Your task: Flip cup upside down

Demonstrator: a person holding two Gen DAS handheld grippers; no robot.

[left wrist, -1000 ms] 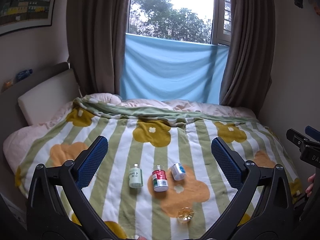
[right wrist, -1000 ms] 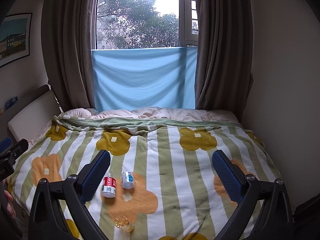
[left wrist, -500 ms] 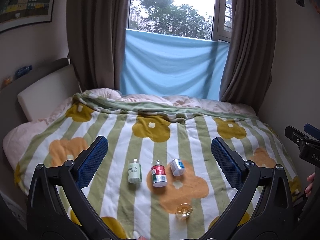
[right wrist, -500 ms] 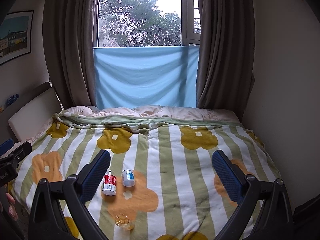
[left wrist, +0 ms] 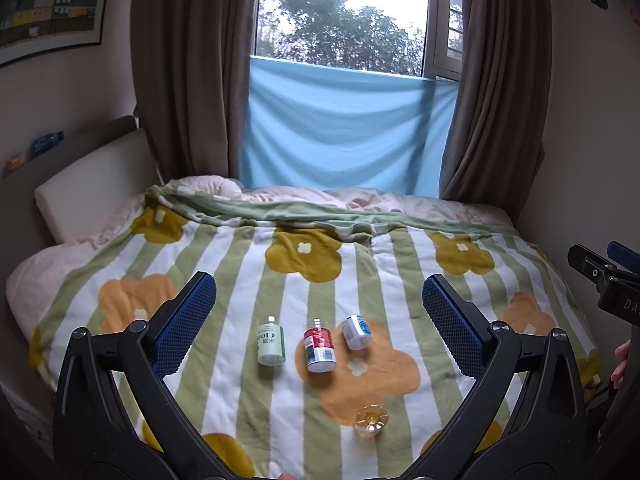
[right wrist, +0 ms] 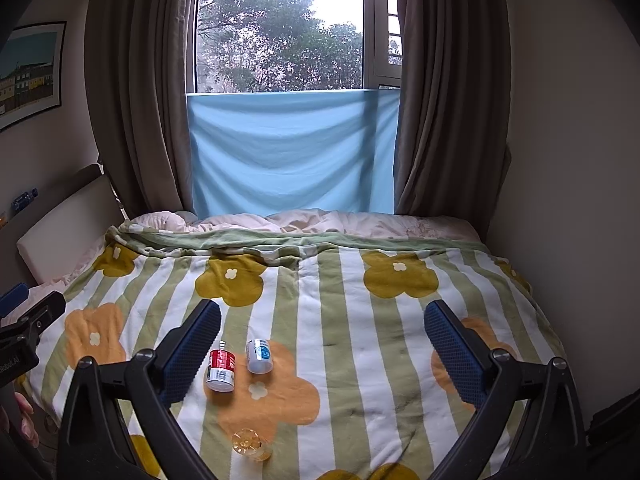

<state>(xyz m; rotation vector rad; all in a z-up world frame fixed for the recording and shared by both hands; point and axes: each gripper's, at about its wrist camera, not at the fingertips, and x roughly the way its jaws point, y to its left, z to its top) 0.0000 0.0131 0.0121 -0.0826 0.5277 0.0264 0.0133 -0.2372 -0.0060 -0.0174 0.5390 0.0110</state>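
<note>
My left gripper (left wrist: 319, 316) hung spread and empty; the cup (left wrist: 371, 419) sat low and right between its fingers, looking light, clear, slippery, perhaps brittle. My right gripper (right wrist: 322, 340), also spread, had it low-left; I judged a sidewall pinch best.

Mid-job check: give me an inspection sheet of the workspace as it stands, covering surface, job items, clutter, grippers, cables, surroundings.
Surface: bed with a striped flower blanket, soft and uneven.
Job's things: small clear amber cup near the front edge; orientation hard to tell.
Clutter: green bottle, red bottle and white-blue bottle, all lying on the blanket beyond the cup.
Grippers: left gripper open, holding nothing; right gripper open, holding nothing; both above the bed.
Cables: nothing seen.
Surroundings: window with blue cloth, brown curtains, headboard, framed picture.
</note>
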